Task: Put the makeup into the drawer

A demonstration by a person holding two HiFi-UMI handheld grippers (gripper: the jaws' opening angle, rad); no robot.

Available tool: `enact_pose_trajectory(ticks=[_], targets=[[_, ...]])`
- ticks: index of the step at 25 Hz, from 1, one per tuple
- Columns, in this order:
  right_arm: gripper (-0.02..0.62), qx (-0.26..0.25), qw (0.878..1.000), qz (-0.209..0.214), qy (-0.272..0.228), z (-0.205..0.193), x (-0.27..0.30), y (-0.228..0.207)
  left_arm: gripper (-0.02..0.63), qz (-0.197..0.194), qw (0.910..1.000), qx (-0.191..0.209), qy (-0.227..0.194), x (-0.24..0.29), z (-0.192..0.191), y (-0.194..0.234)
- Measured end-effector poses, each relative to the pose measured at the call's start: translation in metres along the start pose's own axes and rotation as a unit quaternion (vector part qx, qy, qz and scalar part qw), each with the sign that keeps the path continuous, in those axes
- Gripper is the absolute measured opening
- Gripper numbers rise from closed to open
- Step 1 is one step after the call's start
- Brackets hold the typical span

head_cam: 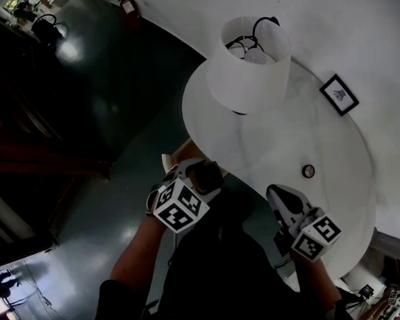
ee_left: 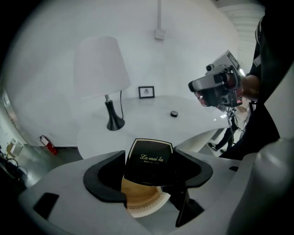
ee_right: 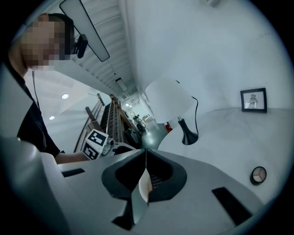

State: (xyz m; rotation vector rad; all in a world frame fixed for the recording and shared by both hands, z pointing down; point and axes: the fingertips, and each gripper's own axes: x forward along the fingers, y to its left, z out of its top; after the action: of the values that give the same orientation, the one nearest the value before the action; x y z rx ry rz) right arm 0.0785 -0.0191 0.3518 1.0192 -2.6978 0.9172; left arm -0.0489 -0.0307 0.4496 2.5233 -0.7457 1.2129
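Observation:
My left gripper (ee_left: 149, 158) is shut on a black square powder compact (ee_left: 148, 161) with gold lettering, held off the table's near edge. Under it shows a tan wooden surface (ee_left: 138, 197); I cannot tell what it is. In the head view this gripper (head_cam: 199, 176) hangs beside the table over a tan edge (head_cam: 179, 152). A small round makeup pot (head_cam: 308, 171) lies on the white table (head_cam: 334, 148), also visible as a dark pot (ee_left: 174, 114) and as a pot (ee_right: 258, 174) at the right. My right gripper (ee_right: 144, 156) is shut and holds nothing; it hovers near the table's front edge (head_cam: 278, 193).
A white-shaded lamp (head_cam: 248, 62) on a black stand (ee_left: 114, 120) occupies the table's left part. A small framed picture (head_cam: 338, 94) leans at the wall behind. A red fire extinguisher (ee_left: 47, 144) stands on the dark floor (head_cam: 115, 93) to the left.

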Motion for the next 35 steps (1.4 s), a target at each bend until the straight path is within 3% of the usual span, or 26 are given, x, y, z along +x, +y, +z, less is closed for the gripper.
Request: enact_pose_trajectory(ticks=[8,21,27,35], targets=[[0.017,0.008,1.000,0.002,0.029,-0.018,0.029,-0.006,0.344,0.012,0.9982,-0.054,0.022,0.028,-0.057,0.019],[0.017,0.026,0.998,-0.019,0.061,-0.042,0.044,-0.022,0.344,0.015,0.9930,-0.102,0.058,0.096,-0.121,0.050],[0.017,0.034,0.997,-0.024,0.072,-0.051,0.051,-0.025,0.344,0.013,0.9924,-0.098,0.073,0.117,-0.138,0.060],[0.017,0.038,0.996,-0.035,0.076,-0.054,0.052,-0.031,0.344,0.000,0.9937,-0.059,0.095,0.138,-0.155,0.063]])
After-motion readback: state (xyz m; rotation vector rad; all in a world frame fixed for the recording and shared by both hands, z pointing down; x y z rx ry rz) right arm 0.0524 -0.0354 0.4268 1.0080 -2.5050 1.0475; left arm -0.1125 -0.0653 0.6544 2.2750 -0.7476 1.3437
